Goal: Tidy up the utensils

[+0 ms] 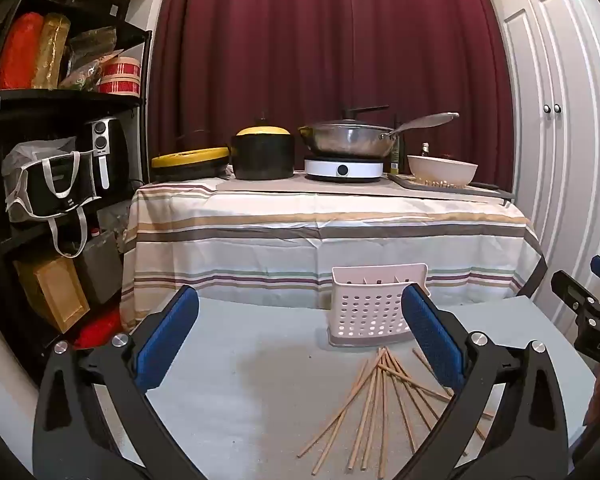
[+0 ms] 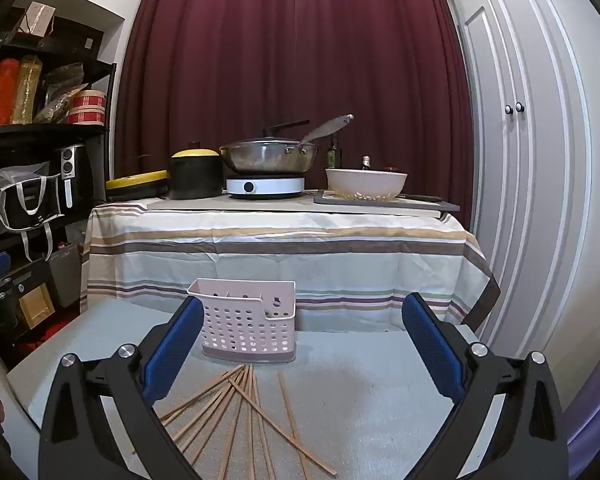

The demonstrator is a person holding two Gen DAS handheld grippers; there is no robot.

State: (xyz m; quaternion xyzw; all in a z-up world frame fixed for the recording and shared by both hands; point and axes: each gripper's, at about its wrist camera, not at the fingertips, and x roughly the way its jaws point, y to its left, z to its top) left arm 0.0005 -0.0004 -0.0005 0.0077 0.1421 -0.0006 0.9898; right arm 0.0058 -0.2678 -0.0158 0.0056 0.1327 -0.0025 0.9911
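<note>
Left wrist view, L to R: left gripper [image 1: 300, 344] has jaws spread as wide as they go, nothing between the blue pads, nothing held. Bare grey tabletop [image 1: 228, 392] fills lower centre. The chopsticks [image 1: 380, 404] lie loose in a fan at lower right of centre, just inside the R pad; tips bunch at the top near the holder, far ends splay toward bottom of frame. So long axes run roughly along the view direction, not across it. The pale perforated utensil holder [image 1: 370, 308] stands upright right of centre, just beyond the bunched tips, empty as far as I can see.

Right wrist view: right gripper [image 2: 302, 346] equally wide, empty too. Same pile sits lower left of centre, holder upper left of centre.

Judgement: pile lies between the two grippers, neither clearly nearer. Either must reach inward & down; sticks crossing each other make a single-stick pinch awkward.
</note>
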